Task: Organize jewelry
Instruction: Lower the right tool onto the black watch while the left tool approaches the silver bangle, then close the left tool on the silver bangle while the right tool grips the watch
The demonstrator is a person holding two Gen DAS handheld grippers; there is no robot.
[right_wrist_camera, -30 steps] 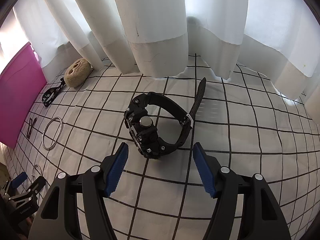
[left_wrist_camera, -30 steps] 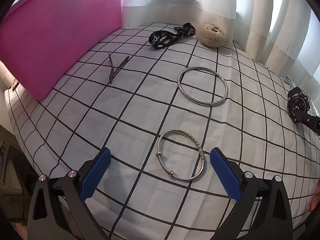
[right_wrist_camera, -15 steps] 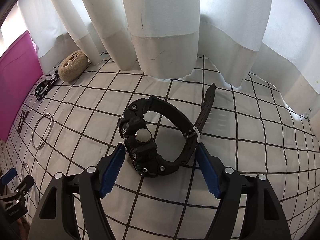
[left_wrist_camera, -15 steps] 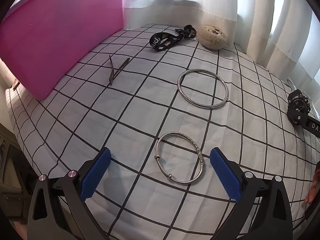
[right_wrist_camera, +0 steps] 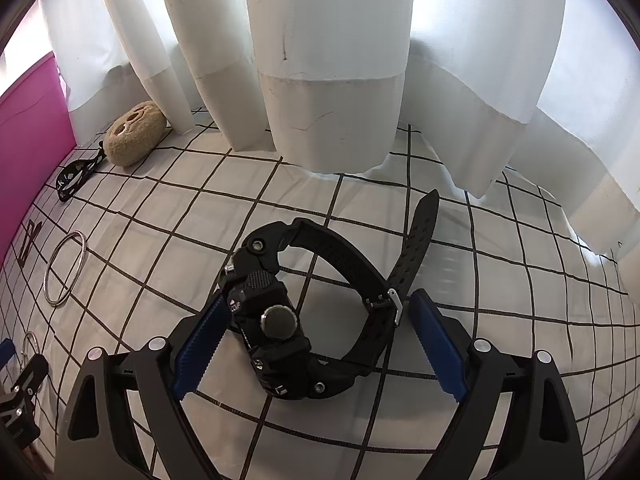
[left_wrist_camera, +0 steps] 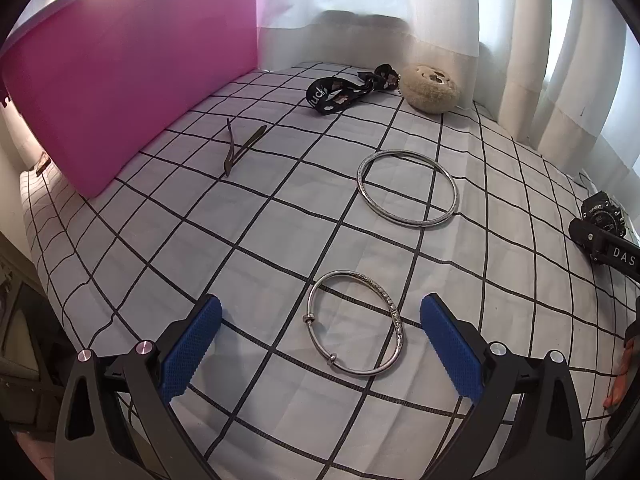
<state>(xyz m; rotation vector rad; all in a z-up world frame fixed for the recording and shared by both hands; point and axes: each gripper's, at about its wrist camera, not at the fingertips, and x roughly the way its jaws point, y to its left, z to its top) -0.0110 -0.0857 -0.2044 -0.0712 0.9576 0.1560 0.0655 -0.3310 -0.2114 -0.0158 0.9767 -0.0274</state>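
A small silver bangle (left_wrist_camera: 396, 316) lies flat on the checked sheet (left_wrist_camera: 280, 240), between the blue pads of my left gripper (left_wrist_camera: 320, 346). That gripper is open and hovers over the bangle without touching it. A larger silver ring (left_wrist_camera: 362, 176) lies beyond it. In the right wrist view a black sport watch (right_wrist_camera: 280, 320) sits buckled on the sheet, between the fingers of my right gripper (right_wrist_camera: 316, 344). Its jaws are opening. The left pad (right_wrist_camera: 198, 346) is close to the watch case and the right pad (right_wrist_camera: 436, 342) stands off the strap.
A pink box (left_wrist_camera: 132, 68) stands along the left. A dark hair clip (left_wrist_camera: 240, 146), a black patterned band (left_wrist_camera: 344, 94) and a beige fuzzy scrunchie (left_wrist_camera: 430, 88) lie towards the back. White curtains (right_wrist_camera: 332, 80) hang down onto the sheet right behind the watch.
My right gripper has come forward and down over the watch while its jaws widened, so the watch now sits between the fingers. The left gripper has stayed over the bangle.
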